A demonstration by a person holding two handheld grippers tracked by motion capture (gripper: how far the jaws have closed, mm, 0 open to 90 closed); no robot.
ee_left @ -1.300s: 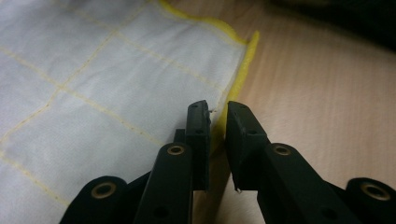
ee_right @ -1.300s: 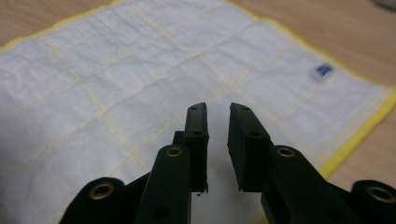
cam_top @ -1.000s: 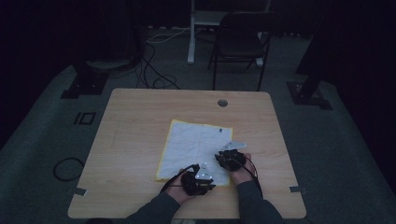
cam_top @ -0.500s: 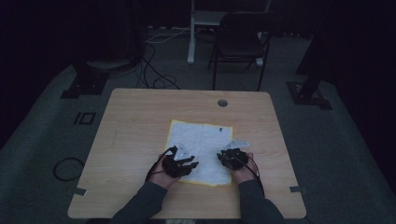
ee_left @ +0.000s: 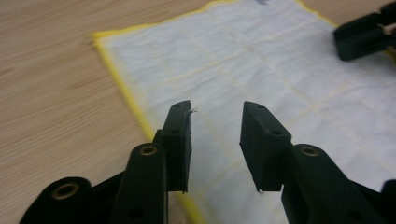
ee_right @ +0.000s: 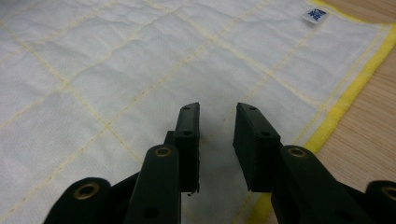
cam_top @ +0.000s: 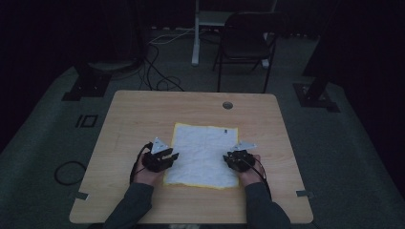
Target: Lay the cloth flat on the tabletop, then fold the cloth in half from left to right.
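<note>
**Wooden table, one cloth**

A light wooden table (cam_top: 129, 124) with rounded corners stands on grey carpet — a small round grommet hole (cam_top: 227, 105) sits near its far edge. Flat on the top lies a white quilted cloth (cam_top: 203, 148) with a yellow border — a small label at its far right corner.

A wooden table (cam_top: 143, 114) stands on grey carpet (cam_top: 43, 143) in a dim room — a round grommet hole (cam_top: 228, 105) sits near its far edge. Beyond the table, a dark folding chair (cam_top: 246, 45) faces it, beside a white post (cam_top: 195, 33) on a pale base. Black cables (cam_top: 157, 78) loop across the floor behind the table's far left corner, and another cable coil (cam_top: 69, 172) lies to the table's left. Two dark stand feet (cam_top: 86, 88) (cam_top: 315, 95) rest on the carpet — one off each far corner.
</note>
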